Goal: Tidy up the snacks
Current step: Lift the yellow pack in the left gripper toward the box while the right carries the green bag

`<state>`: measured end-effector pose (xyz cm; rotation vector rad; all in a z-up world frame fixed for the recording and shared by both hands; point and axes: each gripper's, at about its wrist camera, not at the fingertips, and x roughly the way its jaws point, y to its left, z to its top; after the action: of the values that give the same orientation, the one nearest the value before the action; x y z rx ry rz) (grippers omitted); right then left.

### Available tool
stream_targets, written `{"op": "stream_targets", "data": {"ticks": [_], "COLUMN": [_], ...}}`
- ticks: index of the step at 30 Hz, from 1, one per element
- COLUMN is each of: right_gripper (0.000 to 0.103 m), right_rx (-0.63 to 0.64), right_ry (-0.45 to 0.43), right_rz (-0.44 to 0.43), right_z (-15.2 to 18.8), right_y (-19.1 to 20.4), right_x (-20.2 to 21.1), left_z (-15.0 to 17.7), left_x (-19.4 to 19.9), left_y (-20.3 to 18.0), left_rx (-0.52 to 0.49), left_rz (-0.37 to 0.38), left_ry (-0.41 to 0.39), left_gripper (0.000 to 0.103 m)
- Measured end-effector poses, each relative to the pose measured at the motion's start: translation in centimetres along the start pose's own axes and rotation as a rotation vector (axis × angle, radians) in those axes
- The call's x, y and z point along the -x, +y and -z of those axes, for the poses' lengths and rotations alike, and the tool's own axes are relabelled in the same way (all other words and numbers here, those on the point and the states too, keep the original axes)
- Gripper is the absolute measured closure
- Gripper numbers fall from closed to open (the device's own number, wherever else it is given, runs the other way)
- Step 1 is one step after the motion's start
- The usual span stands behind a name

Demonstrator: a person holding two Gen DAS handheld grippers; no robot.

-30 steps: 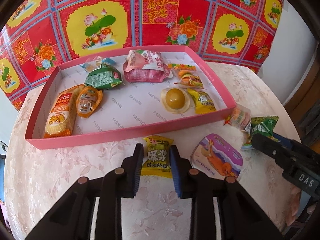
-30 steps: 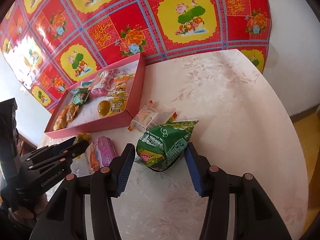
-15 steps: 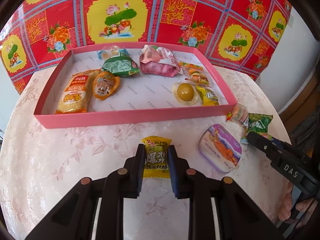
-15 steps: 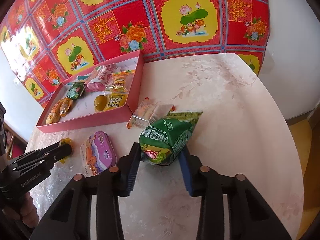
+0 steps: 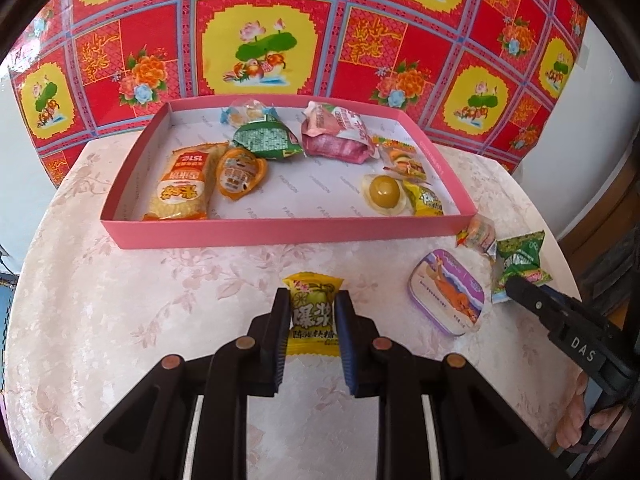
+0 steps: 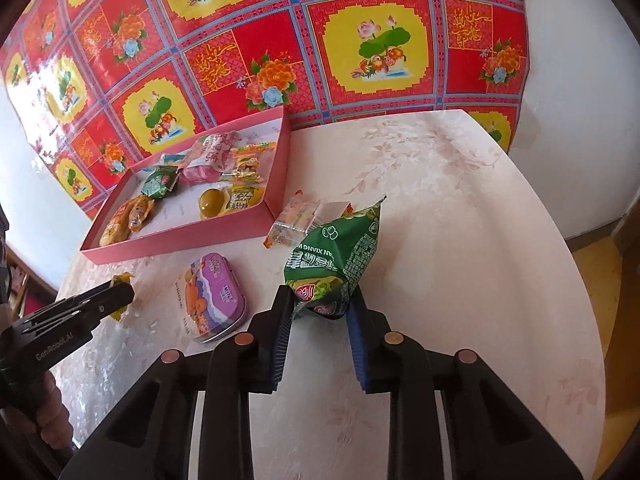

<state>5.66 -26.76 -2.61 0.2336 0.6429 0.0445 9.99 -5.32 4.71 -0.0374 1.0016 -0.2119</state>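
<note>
My left gripper (image 5: 313, 312) is shut on a yellow candy packet (image 5: 313, 312), held just above the table in front of the pink box (image 5: 280, 232). My right gripper (image 6: 320, 304) is shut on a green snack bag (image 6: 340, 256) and holds it lifted and tilted above the table. The pink box (image 6: 180, 236) holds several snacks. A purple tin (image 5: 446, 292) and a small orange-clear packet (image 5: 476, 232) lie on the table right of the box. They also show in the right wrist view, the tin (image 6: 212, 296) and the packet (image 6: 296, 220).
The round table has a pale floral cloth (image 5: 120, 320). A red and yellow patterned sheet (image 5: 260, 40) hangs behind the box. The table's right edge (image 6: 560, 240) drops to a wood floor.
Both grippers closed on their snacks: the left on the yellow packet, the right on the green bag. Both then lifted and drew back from the box.
</note>
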Motion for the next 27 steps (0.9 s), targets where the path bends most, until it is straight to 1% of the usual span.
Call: {"op": "stream_targets", "data": {"ticks": [11,15,22,27], "right_gripper": [0.075,0.075,0.075,0.075], "right_rx": [0.009,0.027,0.076,0.115], "right_ry": [-0.041,-0.05,-0.068,-0.074], "right_rz": [-0.029,-0.041,-0.073,-0.1], "right_z": [-0.1,-0.3,-1.2,-1.9], "right_y": [0.5,1.1,2.8,4.3], "right_x": [2.1,2.7,3.6,3.8], "left_z": [-0.1,-0.4,-1.6,-2.4], "left_x": [1.3,2.5,4.3,4.8], "left_y": [0.4,0.5,1.1,1.8], "left_rx": [0.014,0.016,0.028,0.039], "left_rz": [-0.007,-0.007,-0.01,-0.017], "left_ry": [-0.021,-0.047,-0.093,-0.111], "left_gripper": [0.08,0.08,0.08,0.08]}}
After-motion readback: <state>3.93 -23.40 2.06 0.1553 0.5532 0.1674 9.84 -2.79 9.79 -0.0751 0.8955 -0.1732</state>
